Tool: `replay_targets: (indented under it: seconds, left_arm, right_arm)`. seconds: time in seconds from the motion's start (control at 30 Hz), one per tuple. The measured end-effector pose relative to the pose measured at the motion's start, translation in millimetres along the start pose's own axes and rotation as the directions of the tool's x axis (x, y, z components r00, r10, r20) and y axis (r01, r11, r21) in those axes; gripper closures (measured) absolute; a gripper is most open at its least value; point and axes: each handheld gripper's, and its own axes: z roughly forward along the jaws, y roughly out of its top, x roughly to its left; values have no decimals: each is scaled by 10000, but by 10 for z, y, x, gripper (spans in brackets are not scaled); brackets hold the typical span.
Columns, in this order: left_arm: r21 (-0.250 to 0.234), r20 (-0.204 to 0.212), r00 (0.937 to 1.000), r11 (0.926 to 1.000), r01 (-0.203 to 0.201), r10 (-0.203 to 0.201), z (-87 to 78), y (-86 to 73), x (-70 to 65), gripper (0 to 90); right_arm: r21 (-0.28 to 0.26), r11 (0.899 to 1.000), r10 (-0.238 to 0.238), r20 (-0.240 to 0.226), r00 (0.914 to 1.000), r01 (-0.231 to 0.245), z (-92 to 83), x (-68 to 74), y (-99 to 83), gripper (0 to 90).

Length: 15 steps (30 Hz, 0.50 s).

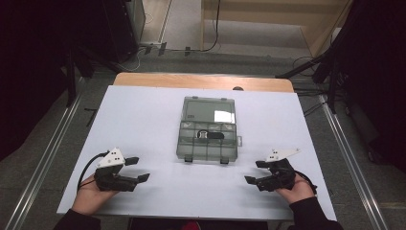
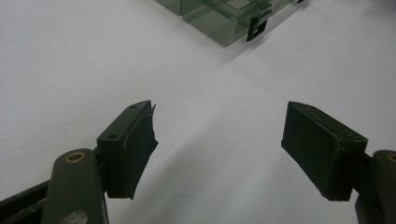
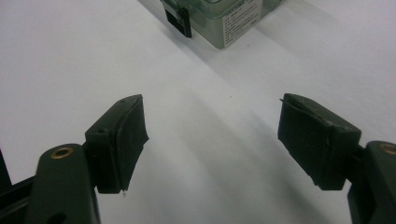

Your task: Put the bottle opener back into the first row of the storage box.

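Half the organizer box (image 2: 224, 18) cropped.

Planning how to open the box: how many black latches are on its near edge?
2. The left latch and the right latch sit on the near edge of the clear organizer box. Latches on other sides may be hidden.

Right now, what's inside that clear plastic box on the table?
Through the clear plastic box show divided compartments and one dark object in a middle compartment. The smoky, glaring lid hides what the object is.
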Motion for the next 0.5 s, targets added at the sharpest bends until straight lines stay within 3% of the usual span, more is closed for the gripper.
replay_targets:
  seconds: [0.5]
  left_arm:
    - [4, 23, 10000, 10000, 5, -5, 1, 1, 1, 251]
  right_arm:
    - [42, 10000, 0, -34, 10000, 0, 8, 2, -5, 248]
